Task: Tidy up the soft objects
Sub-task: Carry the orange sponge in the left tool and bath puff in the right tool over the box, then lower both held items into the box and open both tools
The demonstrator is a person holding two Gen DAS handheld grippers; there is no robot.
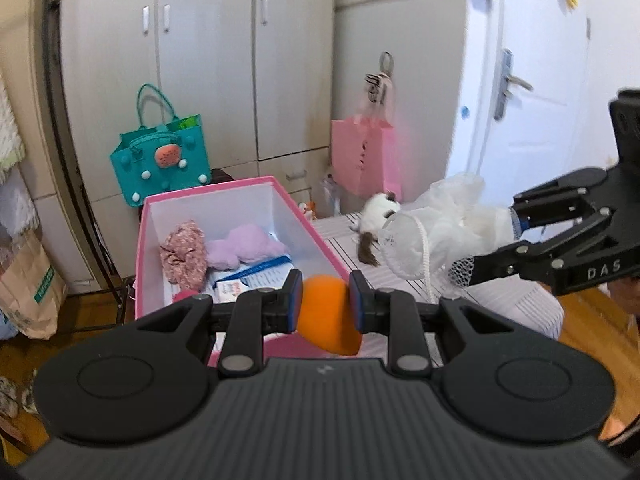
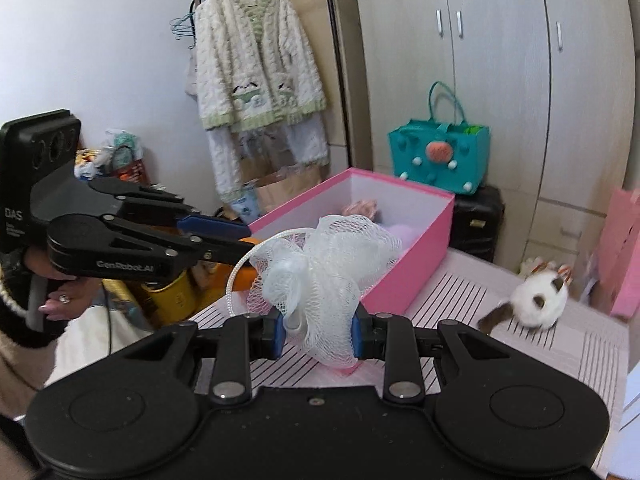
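The left gripper (image 1: 326, 309) is clamped on a soft orange rounded sponge (image 1: 329, 314), its blue pads pressing both sides, held over the near end of the open pink rectangular cardboard box (image 1: 320, 236). Ahead of it inside the box lie a floral pink fabric scrunchie (image 1: 185, 252) and a lilac plush toy (image 1: 246, 246). To its right, the right gripper (image 2: 318, 334) squeezes a white mesh bath puff (image 2: 320, 276) above the striped pink sheet (image 2: 480, 300). Beyond the puff, a white-and-brown plush cat (image 2: 536, 300) lies on the sheet, outside the box.
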